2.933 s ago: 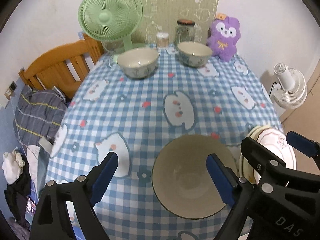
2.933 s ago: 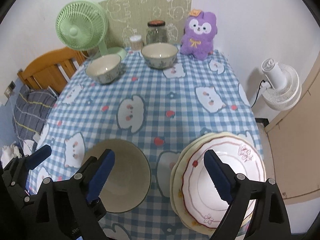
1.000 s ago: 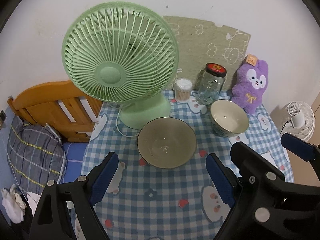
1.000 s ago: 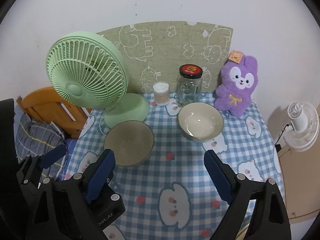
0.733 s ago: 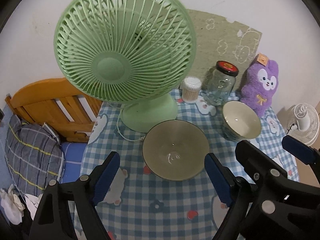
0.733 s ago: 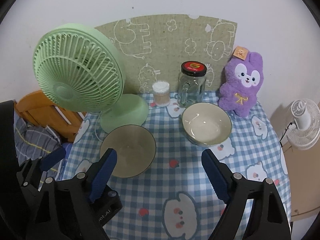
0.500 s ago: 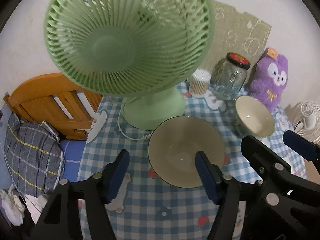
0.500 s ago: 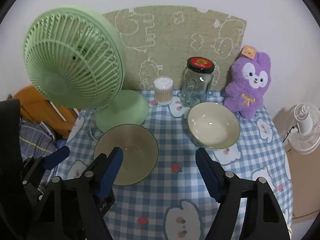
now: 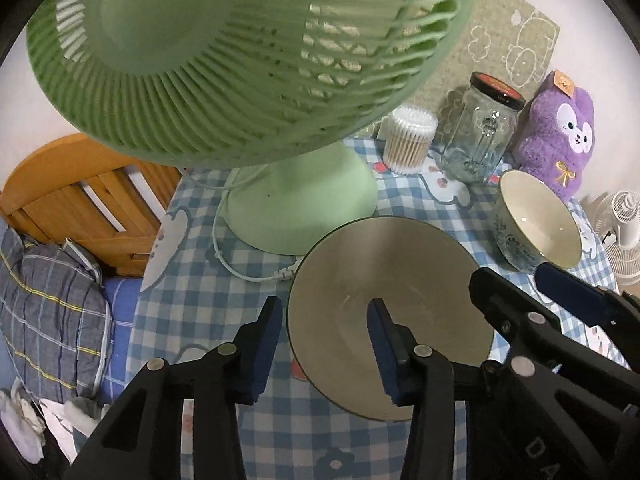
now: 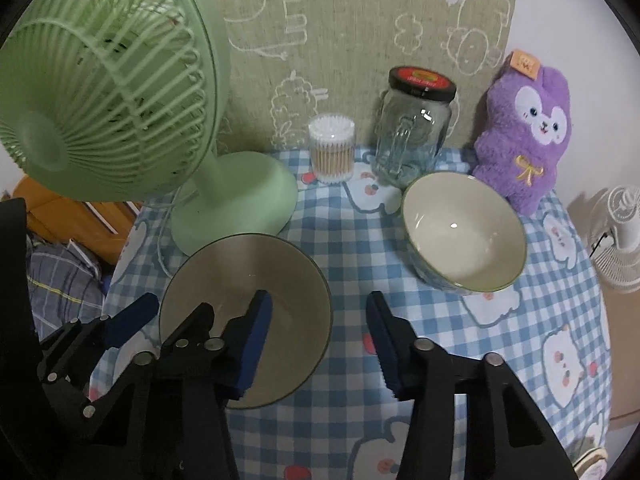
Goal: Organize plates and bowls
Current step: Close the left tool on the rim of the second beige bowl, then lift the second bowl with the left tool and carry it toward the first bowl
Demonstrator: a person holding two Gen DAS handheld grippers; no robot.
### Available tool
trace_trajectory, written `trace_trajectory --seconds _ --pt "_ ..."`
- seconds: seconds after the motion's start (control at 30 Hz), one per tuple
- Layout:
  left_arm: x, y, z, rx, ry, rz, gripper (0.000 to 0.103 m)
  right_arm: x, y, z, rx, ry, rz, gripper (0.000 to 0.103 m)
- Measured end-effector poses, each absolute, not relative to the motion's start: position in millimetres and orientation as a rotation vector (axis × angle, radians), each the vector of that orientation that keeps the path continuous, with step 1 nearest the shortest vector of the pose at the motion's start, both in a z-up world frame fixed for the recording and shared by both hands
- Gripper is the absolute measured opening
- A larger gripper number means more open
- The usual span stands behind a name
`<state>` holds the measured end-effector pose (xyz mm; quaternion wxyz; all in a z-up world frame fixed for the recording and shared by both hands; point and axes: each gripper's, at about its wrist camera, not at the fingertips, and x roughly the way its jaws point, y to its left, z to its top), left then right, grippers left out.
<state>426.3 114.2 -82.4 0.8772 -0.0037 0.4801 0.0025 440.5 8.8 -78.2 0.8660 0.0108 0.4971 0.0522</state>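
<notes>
- Checked tablecloth (image 10: 352,248), back of table: near bowl (image 9: 390,312) w/ rim between left gripper (image 9: 324,344) pads.
- Right gripper (image 10: 320,340) straddles opposite rim.
- Both jaws just been closing, not yet pinching.
- Ceramic: stiff, slick, breakable; grip at rim.

A pale green fan (image 10: 100,92) stands on a blue-and-white checked counter (image 10: 400,420) cloth printed with white animals. The plush (image 10: 528,132) is purple; the bowl (image 10: 464,232) is cream inside.

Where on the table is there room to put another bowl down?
The checked tablecloth is bare in front of the white bowl, toward the near right edge. It is crowded at the back: green fan, cotton swabs, glass jar and purple plush stand close together, with the darker bowl before the fan.
</notes>
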Motion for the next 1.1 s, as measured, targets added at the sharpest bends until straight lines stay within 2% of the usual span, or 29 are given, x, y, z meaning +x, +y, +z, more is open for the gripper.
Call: trace_trajectory --seconds 0.3,0.37,0.6,0.77,1.0,1.1 --pt "436 118 -100 -0.007 1.022 0.007 0.034 448 14 -93 0.019 1.064 0.094 0.041" --pt "437 119 -102 -0.004 1.024 0.011 0.030 450 15 -96 0.016 1.071 0.093 0.037" --pt "438 120 -108 0.012 1.032 0.012 0.025 455 19 -107 0.015 1.089 0.081 0.033" --pt "440 123 -112 0.013 1.044 0.021 0.015 458 21 -108 -0.005 1.087 0.063 0.030" --pt "440 122 -117 0.021 1.053 0.018 0.013 462 19 -115 -0.008 1.101 0.047 0.025" --pt "440 121 -117 0.028 1.052 0.019 0.013 462 19 -115 -0.022 1.103 0.024 0.016"
